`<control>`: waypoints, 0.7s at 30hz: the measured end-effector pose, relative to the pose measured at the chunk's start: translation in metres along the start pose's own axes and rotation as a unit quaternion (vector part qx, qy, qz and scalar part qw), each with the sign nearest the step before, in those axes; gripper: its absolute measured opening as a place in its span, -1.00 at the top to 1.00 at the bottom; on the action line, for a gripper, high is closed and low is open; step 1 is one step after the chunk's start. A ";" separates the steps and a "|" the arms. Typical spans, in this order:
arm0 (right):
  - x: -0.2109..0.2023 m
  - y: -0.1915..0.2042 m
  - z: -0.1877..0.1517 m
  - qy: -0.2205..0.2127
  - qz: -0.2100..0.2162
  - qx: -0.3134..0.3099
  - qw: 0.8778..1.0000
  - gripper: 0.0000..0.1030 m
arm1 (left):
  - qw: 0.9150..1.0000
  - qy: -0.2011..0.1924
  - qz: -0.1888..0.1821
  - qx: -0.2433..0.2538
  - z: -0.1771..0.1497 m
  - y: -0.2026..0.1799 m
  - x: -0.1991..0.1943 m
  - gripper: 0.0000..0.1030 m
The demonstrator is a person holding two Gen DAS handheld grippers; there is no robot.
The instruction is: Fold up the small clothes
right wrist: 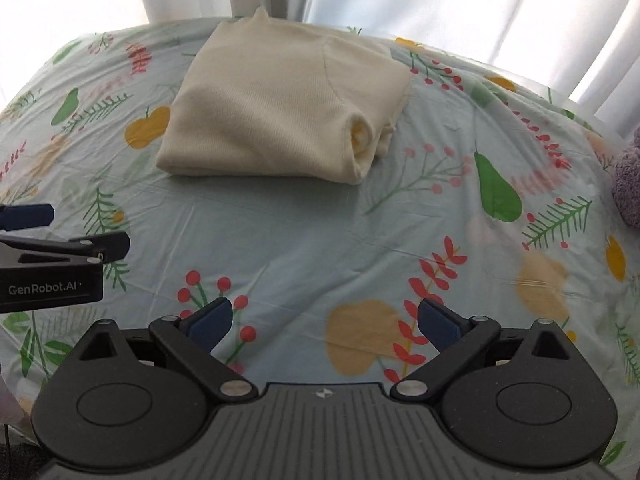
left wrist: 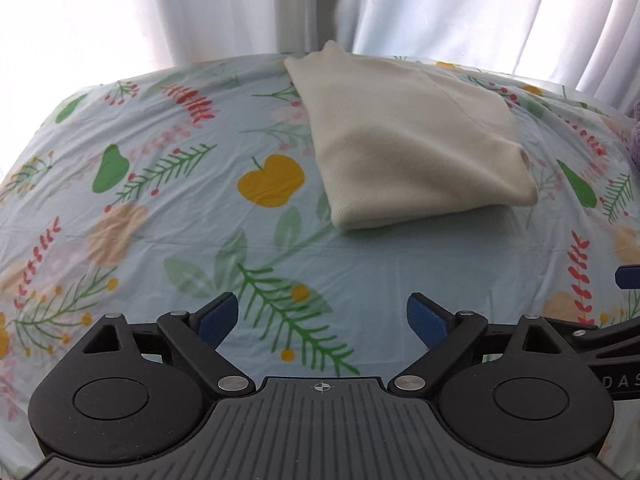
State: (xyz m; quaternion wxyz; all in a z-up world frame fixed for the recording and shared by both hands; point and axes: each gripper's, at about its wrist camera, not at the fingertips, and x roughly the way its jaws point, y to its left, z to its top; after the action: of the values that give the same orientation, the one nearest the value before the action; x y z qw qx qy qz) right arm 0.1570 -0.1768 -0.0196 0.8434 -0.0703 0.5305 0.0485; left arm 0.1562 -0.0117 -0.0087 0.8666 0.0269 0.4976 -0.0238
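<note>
Garment: a cream ribbed-knit top [left wrist: 408,140] lies folded into a compact rectangle on the far half of the tabletop, ahead of both tools and well clear of their fingertips.
Fold detail: in the right wrist view the cream ribbed-knit top [right wrist: 280,104] shows a rolled cuff or sleeve end tucked at its near right corner, with layered edges stacked beside it.
Left hand-held gripper [left wrist: 322,320]: jaws spread wide, blue pads [left wrist: 218,322] facing each other across a bare stretch of cloth; nothing between them. The garment sits ahead and slightly to its right.
Right hand-held gripper [right wrist: 324,322]: likewise wide open and holding nothing, poised low over the cloth; the garment sits ahead and to its left.
Neighbouring tools: the left tool's black body, lettered "GenRobot.AI", shows at the left edge of the right wrist view; one blue fingertip of the right tool shows at the right edge of the left wrist view.
Surface: a pale blue tablecloth [left wrist: 168,216] printed with yellow apples, green pears, red sprigs and fern leaves.
Backdrop: white curtains [right wrist: 460,4], brightly backlit, hang behind the tabletop.
Right edge: a fuzzy lilac object [right wrist: 628,184], only partly in frame, rests on the cloth to the right of the right tool.
</note>
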 end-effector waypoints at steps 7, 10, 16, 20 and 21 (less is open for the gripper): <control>-0.010 -0.003 0.018 -0.007 -0.021 0.034 0.999 -0.92 | 1.000 -0.008 0.000 0.002 0.017 -0.003 -0.006 -0.85; -0.014 -0.007 0.024 -0.016 -0.028 0.045 0.998 -0.92 | 1.000 -0.009 -0.003 -0.002 0.022 -0.004 -0.008 -0.86; -0.017 -0.012 0.029 -0.025 -0.036 0.055 0.998 -0.92 | 1.000 -0.008 -0.004 -0.003 0.024 -0.006 -0.007 -0.87; -0.016 -0.015 0.030 -0.022 -0.040 0.057 0.997 -0.92 | 1.000 -0.003 -0.008 -0.011 0.025 -0.004 -0.005 -0.87; -0.016 -0.015 0.030 -0.021 -0.041 0.057 0.997 -0.92 | 1.000 -0.002 -0.006 -0.012 0.025 -0.004 -0.004 -0.87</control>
State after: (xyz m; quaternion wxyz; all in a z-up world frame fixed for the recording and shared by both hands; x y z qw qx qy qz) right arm 0.1789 -0.1871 0.0086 0.8580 -0.0429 0.5116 -0.0153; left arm 0.1750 -0.0176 0.0074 0.8678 0.0130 0.4963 -0.0231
